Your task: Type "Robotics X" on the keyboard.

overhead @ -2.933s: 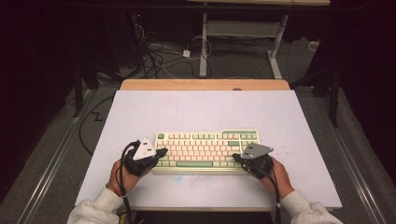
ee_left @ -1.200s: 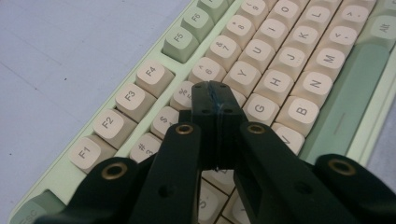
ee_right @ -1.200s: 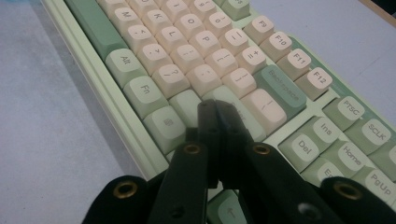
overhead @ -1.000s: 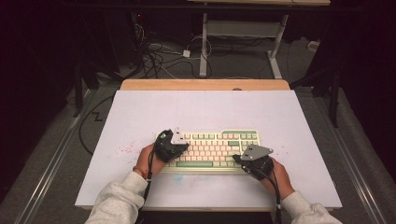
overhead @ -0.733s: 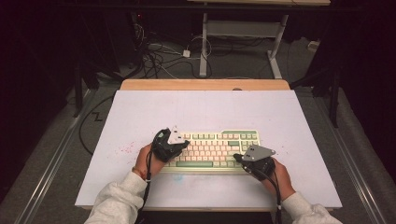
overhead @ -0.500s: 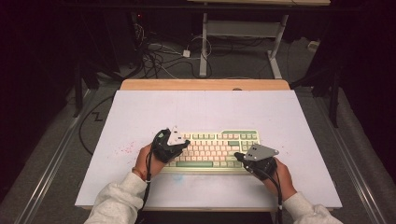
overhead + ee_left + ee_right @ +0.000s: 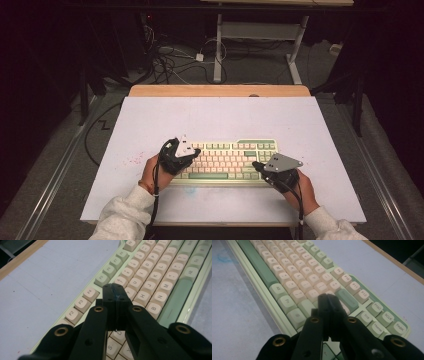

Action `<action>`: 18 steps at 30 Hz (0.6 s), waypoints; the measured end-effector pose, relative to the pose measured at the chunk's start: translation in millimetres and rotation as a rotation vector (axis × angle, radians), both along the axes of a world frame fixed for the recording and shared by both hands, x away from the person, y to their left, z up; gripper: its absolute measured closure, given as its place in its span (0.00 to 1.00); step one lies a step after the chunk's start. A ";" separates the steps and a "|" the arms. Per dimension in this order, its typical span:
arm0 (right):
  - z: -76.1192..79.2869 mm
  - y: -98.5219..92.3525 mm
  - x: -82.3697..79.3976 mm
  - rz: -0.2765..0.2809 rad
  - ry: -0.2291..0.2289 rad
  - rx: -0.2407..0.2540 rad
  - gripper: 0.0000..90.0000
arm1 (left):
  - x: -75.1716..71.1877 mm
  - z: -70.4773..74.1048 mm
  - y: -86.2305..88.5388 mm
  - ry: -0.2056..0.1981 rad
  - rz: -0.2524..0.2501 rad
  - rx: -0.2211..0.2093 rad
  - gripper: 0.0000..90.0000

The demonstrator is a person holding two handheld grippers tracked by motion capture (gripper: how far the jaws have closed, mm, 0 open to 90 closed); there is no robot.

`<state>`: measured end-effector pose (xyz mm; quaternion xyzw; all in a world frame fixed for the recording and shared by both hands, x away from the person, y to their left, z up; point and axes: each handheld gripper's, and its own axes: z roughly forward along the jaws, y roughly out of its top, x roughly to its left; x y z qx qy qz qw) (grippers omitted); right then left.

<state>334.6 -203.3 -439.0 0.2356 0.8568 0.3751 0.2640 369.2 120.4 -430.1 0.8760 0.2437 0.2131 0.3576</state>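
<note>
free: table (image 7: pixel 220 117) behind keyboard (image 7: pixel 227 160) | obstacle: keyboard between both hands

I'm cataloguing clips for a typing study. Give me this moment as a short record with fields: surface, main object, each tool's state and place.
surface: white table top with a wooden far edge
main object: keyboard, cream keys with green ones, lying flat near the person's side
left tool: jaws shut, nothing between them, tip over the keyboard's left part, near the T and Y keys in the left gripper view
right tool: jaws shut, nothing held, tip over the keyboard's right part
</note>
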 end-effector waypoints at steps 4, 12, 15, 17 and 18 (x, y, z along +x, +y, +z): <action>1.6 -1.0 0.4 0.004 0.001 0.009 1.00 | -2.2 0.0 3.3 -0.010 -0.001 0.000 0.97; 4.2 -2.4 1.8 0.002 0.005 0.025 1.00 | -8.5 0.0 15.9 -0.040 0.005 0.000 0.97; 5.6 -3.1 2.4 0.004 0.004 0.033 1.00 | -11.1 -0.2 22.4 -0.053 0.014 -0.002 0.97; 6.9 -3.1 3.0 0.005 0.005 0.036 1.00 | -12.6 -0.7 26.6 -0.056 0.019 0.001 0.97; 7.3 -3.0 3.2 0.007 0.002 0.033 1.00 | -13.4 -0.9 28.6 -0.058 0.025 -0.001 0.97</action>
